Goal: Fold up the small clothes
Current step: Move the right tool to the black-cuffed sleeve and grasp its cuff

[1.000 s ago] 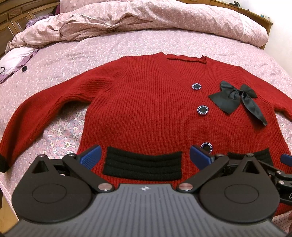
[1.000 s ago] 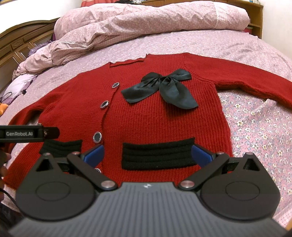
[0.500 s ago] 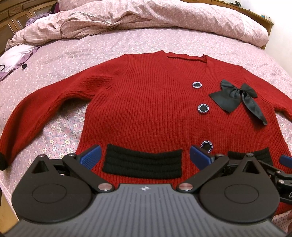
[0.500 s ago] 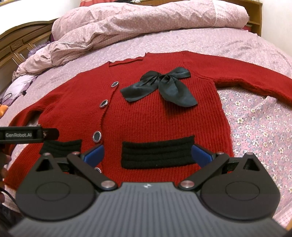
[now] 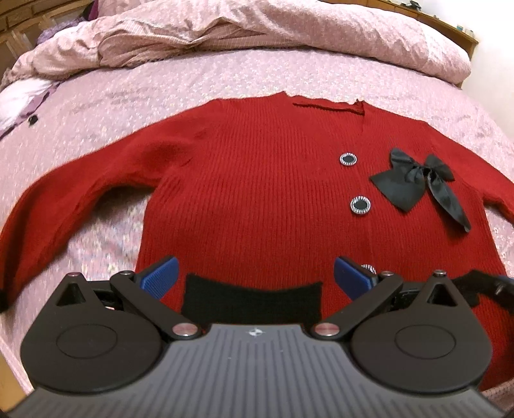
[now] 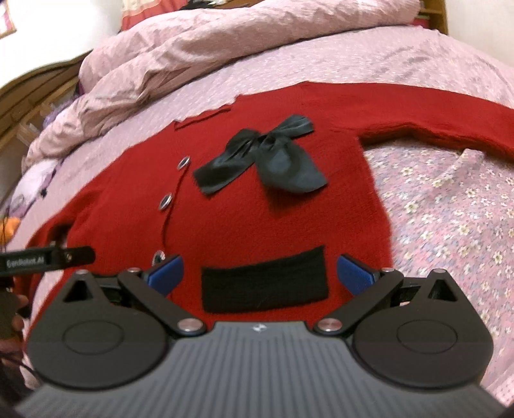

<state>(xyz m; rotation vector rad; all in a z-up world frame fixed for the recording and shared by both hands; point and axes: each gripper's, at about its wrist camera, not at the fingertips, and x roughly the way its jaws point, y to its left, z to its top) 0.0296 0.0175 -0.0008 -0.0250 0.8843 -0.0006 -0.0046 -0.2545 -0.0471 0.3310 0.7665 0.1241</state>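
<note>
Bedspread (image 5: 225,80) of pale pink floral cotton, filling both views, with a rumpled pink quilt (image 5: 257,29) heaped along the far edge. Spread flat on it, front up, sleeves out to either side: red ribbed knit cardigan (image 5: 257,193). From left to right in the left wrist view: left sleeve (image 5: 64,193) reaching to the frame edge, then the body, then silver-rimmed black round buttons (image 5: 360,204) down the placket, then black satin ribbon bow (image 5: 414,183) on the chest. Near the hem, black ribbed knit pocket patch (image 5: 252,302), framed by the left gripper (image 5: 255,279), blue pads spread wide, holding nothing, low over the hem; contact with the knit not clear. In the right wrist view, far left, part of the other tool and a bit of a hand, blurred. Further right, second black pocket patch (image 6: 265,283) between the blue pads of the right gripper (image 6: 260,276), likewise spread wide and empty. Beyond the cardigan's right side, flowered fabric (image 6: 449,225) lying on the bed.
</note>
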